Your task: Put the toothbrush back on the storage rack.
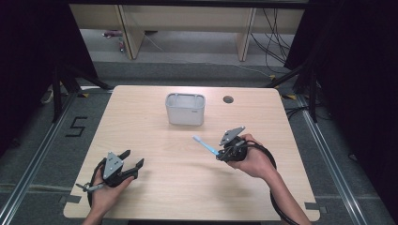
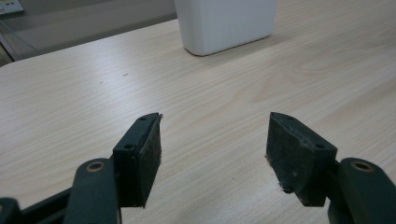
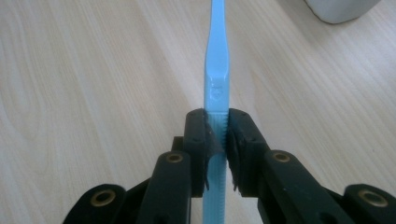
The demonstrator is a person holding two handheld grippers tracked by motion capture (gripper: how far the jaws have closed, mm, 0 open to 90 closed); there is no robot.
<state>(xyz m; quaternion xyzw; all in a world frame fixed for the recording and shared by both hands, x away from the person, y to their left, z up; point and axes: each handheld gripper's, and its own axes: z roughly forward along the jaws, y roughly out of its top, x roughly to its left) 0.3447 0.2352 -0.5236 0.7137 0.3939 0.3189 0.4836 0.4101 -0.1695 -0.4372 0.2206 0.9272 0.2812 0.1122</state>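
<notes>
- High view: the right gripper (image 1: 224,151) holds one light blue toothbrush (image 1: 205,145) by its handle, with the head pointing toward the far left and raised a little off the desk (image 1: 155,187). One white container (image 1: 185,108) stands at the far middle of the desk, apart from the toothbrush. My reading is that the pick-up is done and the carry to the container and the drop into it are left. The left gripper (image 1: 132,159) rests in the person's hand at the near left, its fingers spread and with nothing between them.
- Left gripper view: two black fingers (image 2: 144,154) stand released and wide apart over bare wood. The one white container (image 2: 226,23) sits far ahead, a bit right of centre.
- Right gripper view: two fingers (image 3: 198,140) are clenched on the ribbed part of the toothbrush (image 3: 217,70) handle, which runs straight ahead, away from the camera. A corner of the container (image 3: 341,10) shows at the far right.
- Count: one toothbrush, one container, two grippers.
</notes>
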